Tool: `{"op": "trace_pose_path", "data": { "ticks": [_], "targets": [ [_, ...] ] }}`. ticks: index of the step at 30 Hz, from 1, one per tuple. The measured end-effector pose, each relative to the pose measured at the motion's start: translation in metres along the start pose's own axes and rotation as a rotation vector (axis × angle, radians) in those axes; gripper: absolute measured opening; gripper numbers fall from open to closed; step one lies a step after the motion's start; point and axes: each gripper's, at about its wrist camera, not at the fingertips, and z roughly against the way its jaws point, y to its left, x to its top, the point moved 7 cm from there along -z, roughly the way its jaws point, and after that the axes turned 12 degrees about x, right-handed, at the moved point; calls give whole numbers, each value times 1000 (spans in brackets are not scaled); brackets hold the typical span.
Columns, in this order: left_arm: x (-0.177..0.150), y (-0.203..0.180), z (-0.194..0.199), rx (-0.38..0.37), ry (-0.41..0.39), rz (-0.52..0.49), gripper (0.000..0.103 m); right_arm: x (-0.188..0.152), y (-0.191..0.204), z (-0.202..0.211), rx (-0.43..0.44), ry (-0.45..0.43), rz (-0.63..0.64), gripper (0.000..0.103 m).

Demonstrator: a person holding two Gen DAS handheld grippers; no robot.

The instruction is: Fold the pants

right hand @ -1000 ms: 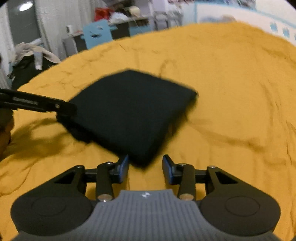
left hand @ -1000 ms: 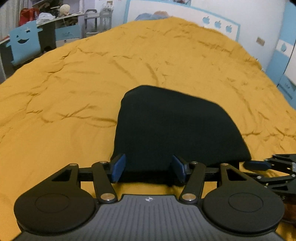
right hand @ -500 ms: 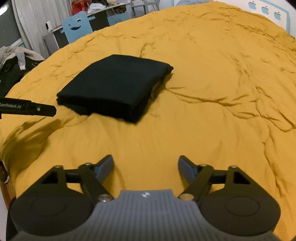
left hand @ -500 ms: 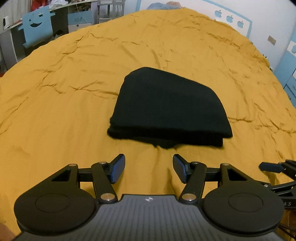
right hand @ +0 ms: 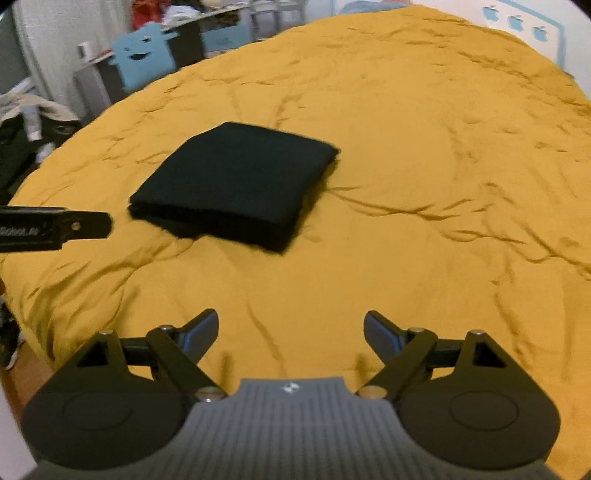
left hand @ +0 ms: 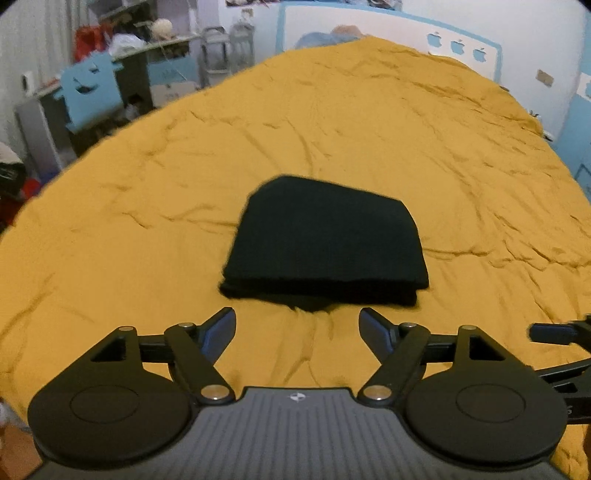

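Note:
The black pants (left hand: 325,240) lie folded into a compact rectangle on the mustard-yellow bed cover (left hand: 332,110). My left gripper (left hand: 297,328) is open and empty, just short of the bundle's near edge. My right gripper (right hand: 290,330) is open and empty, well back from the pants (right hand: 236,188), which lie ahead to its left. The tip of the right gripper shows at the right edge of the left wrist view (left hand: 554,332). The left gripper's finger (right hand: 55,229) shows at the left edge of the right wrist view.
The bed cover (right hand: 424,166) is wrinkled and fills most of both views. A blue chair (left hand: 90,92) and a cluttered desk (left hand: 155,40) stand beyond the bed's left side. A clothes pile (right hand: 29,122) lies on the left. A blue-and-white headboard (left hand: 388,26) is at the far end.
Both grippers let go of the folded pants and pulled back from the bundle. Their jaws opened wider. The pants stay flat on the bed.

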Motion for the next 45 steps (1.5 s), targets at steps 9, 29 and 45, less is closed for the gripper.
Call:
{"op": "trace_pose_path", "data": {
  "ticks": [9,29,45],
  "targets": [
    [1,-7,30,144,10,35,98,25,12,43,-141,-93,-64,82],
    [-14,-32,53,133,-28,39,98,7,12,58,-132,-127,-124,82],
    [-17,-38,53,114,-16,30,98,3,2,59,-140,-121,-145,82]
  ]
}}
